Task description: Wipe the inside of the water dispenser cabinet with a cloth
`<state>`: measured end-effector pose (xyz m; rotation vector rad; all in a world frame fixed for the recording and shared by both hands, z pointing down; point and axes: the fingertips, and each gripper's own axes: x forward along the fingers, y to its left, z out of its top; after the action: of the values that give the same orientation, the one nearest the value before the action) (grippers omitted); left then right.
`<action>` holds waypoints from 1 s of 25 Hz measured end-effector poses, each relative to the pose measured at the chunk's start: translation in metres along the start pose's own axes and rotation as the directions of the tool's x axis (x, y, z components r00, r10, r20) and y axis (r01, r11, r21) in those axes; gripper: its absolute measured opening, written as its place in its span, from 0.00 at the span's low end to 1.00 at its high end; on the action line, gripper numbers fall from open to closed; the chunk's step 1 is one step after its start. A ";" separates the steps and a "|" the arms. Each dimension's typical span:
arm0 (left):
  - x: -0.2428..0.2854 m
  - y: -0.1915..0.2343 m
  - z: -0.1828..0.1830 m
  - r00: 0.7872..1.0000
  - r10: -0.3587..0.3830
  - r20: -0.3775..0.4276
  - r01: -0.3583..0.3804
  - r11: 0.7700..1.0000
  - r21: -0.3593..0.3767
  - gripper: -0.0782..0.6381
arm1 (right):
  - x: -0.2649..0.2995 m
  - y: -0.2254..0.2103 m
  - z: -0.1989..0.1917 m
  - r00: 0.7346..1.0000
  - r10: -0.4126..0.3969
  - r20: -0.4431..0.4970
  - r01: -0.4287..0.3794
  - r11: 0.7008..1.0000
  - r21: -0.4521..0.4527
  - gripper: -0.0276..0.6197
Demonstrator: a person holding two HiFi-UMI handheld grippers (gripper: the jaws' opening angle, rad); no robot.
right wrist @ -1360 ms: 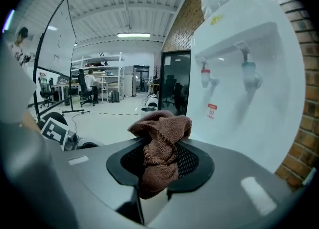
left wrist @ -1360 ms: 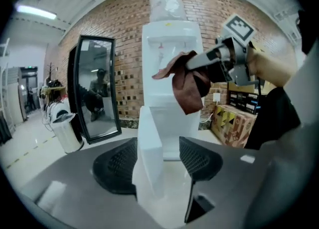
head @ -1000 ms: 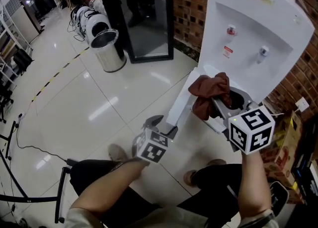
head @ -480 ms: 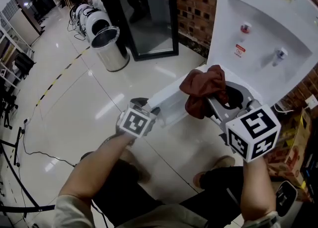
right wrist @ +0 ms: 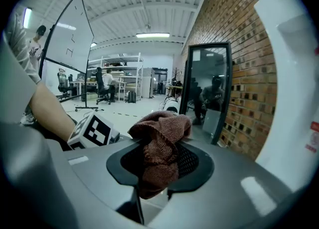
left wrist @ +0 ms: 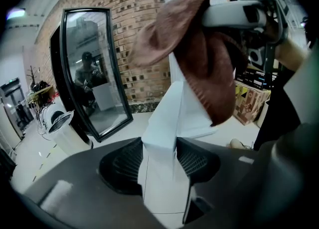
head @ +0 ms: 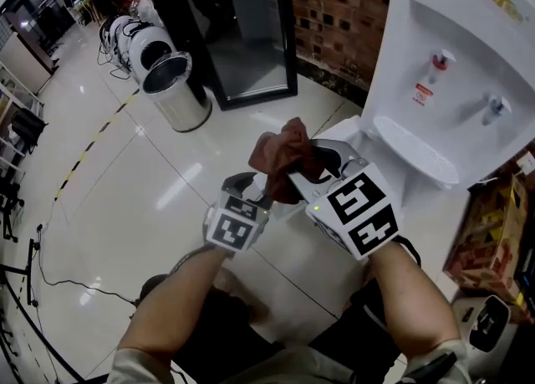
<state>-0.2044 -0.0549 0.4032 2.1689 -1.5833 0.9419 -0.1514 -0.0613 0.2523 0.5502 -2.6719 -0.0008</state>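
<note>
Right gripper (right wrist: 158,167) pinches the bunched brown cloth (right wrist: 162,125), held up near the water dispenser (head: 468,73). Left gripper (left wrist: 160,169), jaws just closing, clamps the white cabinet door (left wrist: 170,115).

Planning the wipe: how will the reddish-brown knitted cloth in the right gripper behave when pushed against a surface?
The reddish-brown knitted cloth is probably floppy: it droops in folds from the right gripper. It likely weighs little, as one pinch carries the whole bunch. Its coarse knit should drag rather than slip.
</note>
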 end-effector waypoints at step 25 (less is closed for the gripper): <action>-0.001 -0.001 0.000 0.995 -0.073 0.065 0.071 0.997 0.022 0.39 | 0.061 -0.117 -0.095 0.902 -0.327 -0.283 0.381 0.910 0.163 0.23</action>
<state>-0.2039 -0.0540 0.4033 2.2760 -1.5194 0.8772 -0.1203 -0.1848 0.3536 1.0330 -2.3041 0.2405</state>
